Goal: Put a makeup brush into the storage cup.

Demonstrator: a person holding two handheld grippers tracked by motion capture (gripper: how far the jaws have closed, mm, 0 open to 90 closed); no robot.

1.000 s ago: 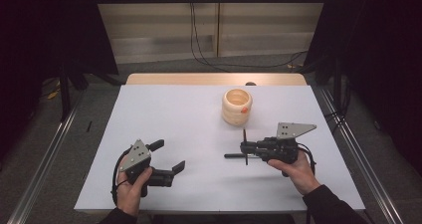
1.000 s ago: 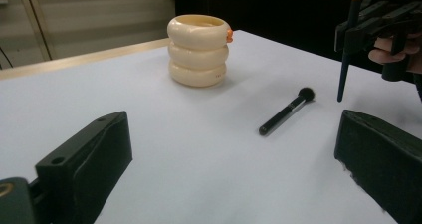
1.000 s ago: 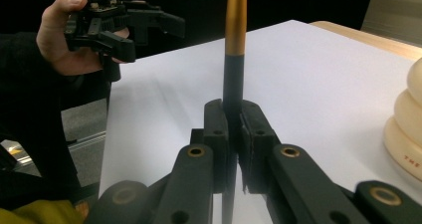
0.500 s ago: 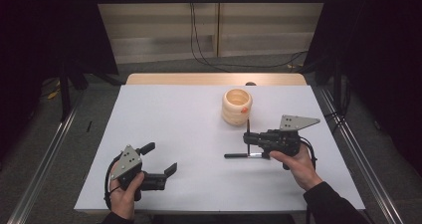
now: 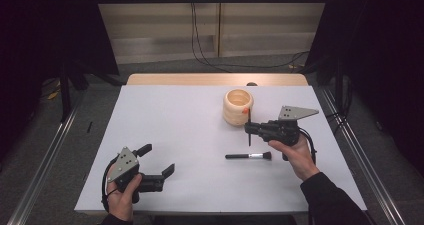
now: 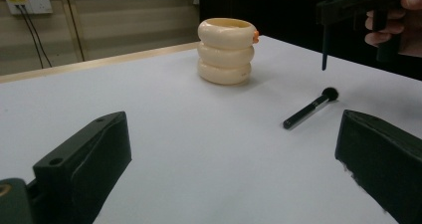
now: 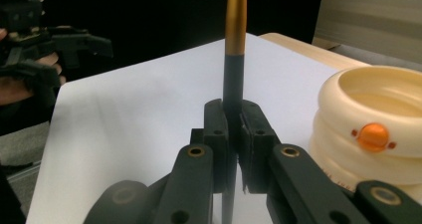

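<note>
I count two grippers, two brushes and one cream ringed holder (image 5: 238, 106) on the white table (image 5: 190, 130). My left gripper (image 5: 156, 161) sits at the near left edge, its jaws spread wide with nothing between them. My right gripper (image 5: 249, 127) is at the right, just near of the holder, its jaws pressed on a slim black-handled brush (image 5: 249, 131) that stands upright. The second brush (image 5: 248, 156), a short black one with a dark bristle head, lies flat on the table just near of the right gripper, apart from it.

The right gripper view gives me what the high view cannot: the held brush (image 7: 234, 59) has a gold band above its black handle, and the holder (image 7: 370, 129) carries an orange button on its side. The left gripper view shows the lying brush (image 6: 309, 107) pointing toward the right hand (image 6: 393, 22).
</note>
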